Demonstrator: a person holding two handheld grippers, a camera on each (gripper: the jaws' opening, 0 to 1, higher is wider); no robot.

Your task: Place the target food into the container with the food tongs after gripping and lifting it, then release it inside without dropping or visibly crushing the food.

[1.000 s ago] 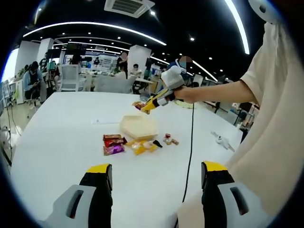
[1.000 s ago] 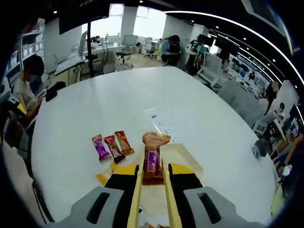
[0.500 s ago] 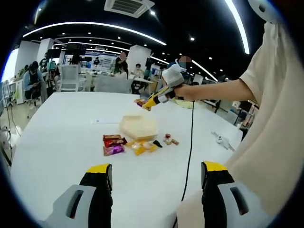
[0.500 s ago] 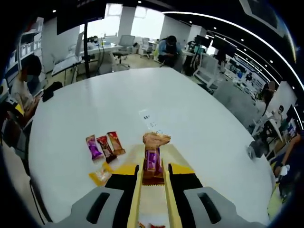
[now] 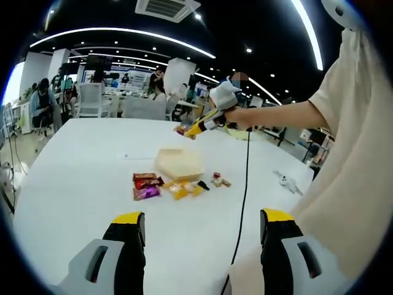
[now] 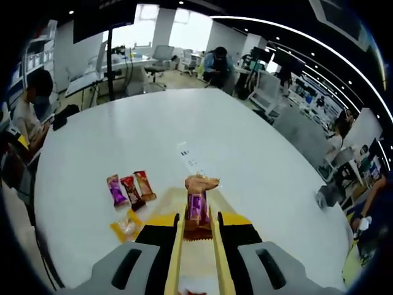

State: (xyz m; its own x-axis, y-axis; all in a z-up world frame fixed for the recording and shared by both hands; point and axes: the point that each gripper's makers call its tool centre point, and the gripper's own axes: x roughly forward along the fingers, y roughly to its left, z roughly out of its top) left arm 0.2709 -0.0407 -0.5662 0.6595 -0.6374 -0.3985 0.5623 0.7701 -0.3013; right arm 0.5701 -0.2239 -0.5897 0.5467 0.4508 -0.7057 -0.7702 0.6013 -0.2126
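In the right gripper view my right gripper (image 6: 196, 222) is shut on yellow food tongs (image 6: 175, 246). The tongs pinch a wrapped snack (image 6: 198, 198) with a purple and brown wrapper, held in the air above the cream container (image 6: 228, 206) on the white table. The left gripper view has the same tongs (image 5: 198, 127) and snack (image 5: 182, 129) above and slightly behind the container (image 5: 178, 162), with a hand on the right gripper (image 5: 220, 103). My left gripper (image 5: 202, 228) stands open and empty, low over the table's near edge.
Three wrapped bars (image 6: 128, 189) and a yellow packet (image 6: 125, 228) lie beside the container. Small sweets (image 5: 220, 182), a black cable (image 5: 245, 178) and a white object (image 5: 287, 181) lie to the right. A paper slip (image 5: 126, 157) lies behind. People sit at desks beyond.
My right gripper has risen a little with the snack still in the tongs, so the table looks farther away in its view. My left gripper has not moved.
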